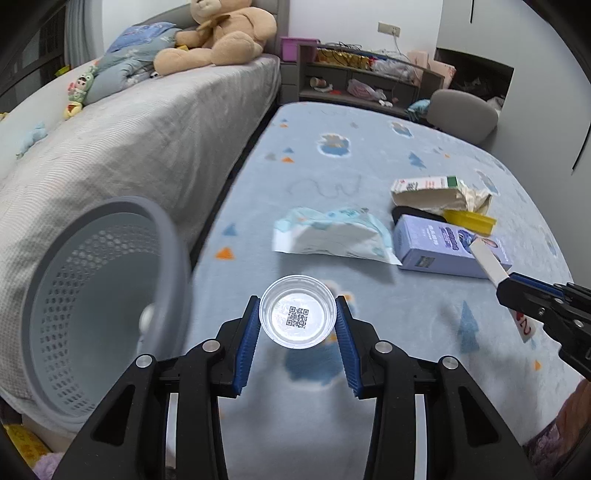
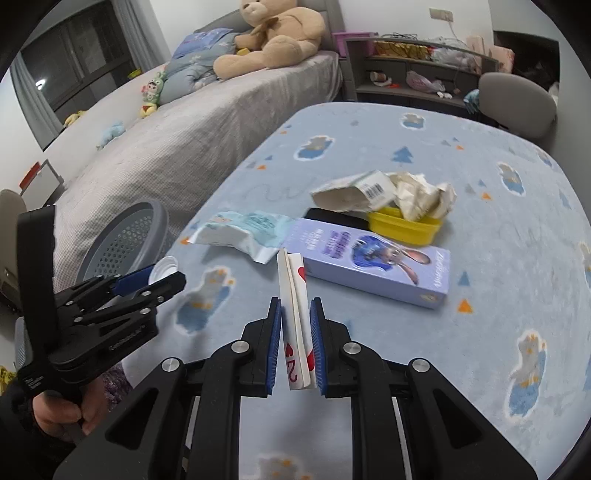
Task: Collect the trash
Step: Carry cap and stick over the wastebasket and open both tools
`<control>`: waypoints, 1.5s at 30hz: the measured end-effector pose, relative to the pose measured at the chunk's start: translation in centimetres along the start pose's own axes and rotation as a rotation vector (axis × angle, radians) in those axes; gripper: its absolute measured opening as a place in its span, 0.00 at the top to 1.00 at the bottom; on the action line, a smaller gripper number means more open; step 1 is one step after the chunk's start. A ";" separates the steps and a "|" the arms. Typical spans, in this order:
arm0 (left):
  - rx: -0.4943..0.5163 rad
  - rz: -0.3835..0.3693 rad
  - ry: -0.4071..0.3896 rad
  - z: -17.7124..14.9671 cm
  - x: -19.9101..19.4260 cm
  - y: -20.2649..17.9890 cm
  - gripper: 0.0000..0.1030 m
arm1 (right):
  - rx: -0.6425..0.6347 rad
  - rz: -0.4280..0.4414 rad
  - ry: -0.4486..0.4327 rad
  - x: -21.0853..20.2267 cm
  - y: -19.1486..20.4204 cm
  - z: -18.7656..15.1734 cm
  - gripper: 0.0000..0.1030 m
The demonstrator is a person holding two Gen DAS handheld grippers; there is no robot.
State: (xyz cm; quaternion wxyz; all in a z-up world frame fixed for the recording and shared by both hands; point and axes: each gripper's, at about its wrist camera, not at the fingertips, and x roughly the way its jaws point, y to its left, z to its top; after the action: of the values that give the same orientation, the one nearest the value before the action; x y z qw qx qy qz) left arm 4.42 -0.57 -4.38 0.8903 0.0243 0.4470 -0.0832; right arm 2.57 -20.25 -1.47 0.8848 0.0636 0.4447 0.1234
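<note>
Two grips: left tongs (image 1: 297,321) clamp a light, crushable plastic cup (image 1: 297,316) beside the basket (image 1: 92,314); right tongs (image 2: 295,345) pinch bendy playing cards (image 2: 295,317).

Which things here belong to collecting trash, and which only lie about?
For the job: clear cup in left tongs, playing cards in right tongs, basket, wrapper, purple box.
Lying about: teddy bear, chair.

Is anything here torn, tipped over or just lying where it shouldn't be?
Yes. The grey basket lies tipped on its side by the bed. On the blue blanket a white carton is ripped open with crumpled paper spilling out, beside a torn wrapper.
</note>
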 end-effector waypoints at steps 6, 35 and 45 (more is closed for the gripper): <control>-0.044 0.029 -0.059 0.4 -3.7 4.4 0.62 | -0.053 0.031 -0.029 0.0 4.8 1.3 0.84; -0.233 0.235 -0.063 1.2 -4.8 20.6 0.62 | -0.209 0.235 0.039 9.3 21.3 6.7 0.84; -0.247 0.242 -0.033 0.9 -3.7 21.4 0.62 | -0.227 0.249 0.099 12.5 22.5 5.5 0.84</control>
State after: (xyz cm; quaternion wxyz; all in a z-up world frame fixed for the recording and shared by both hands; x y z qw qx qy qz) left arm 6.55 20.90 -1.55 0.8973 -0.0328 0.4329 0.0800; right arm 10.49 4.83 -2.83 0.8412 0.0118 0.4597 0.2844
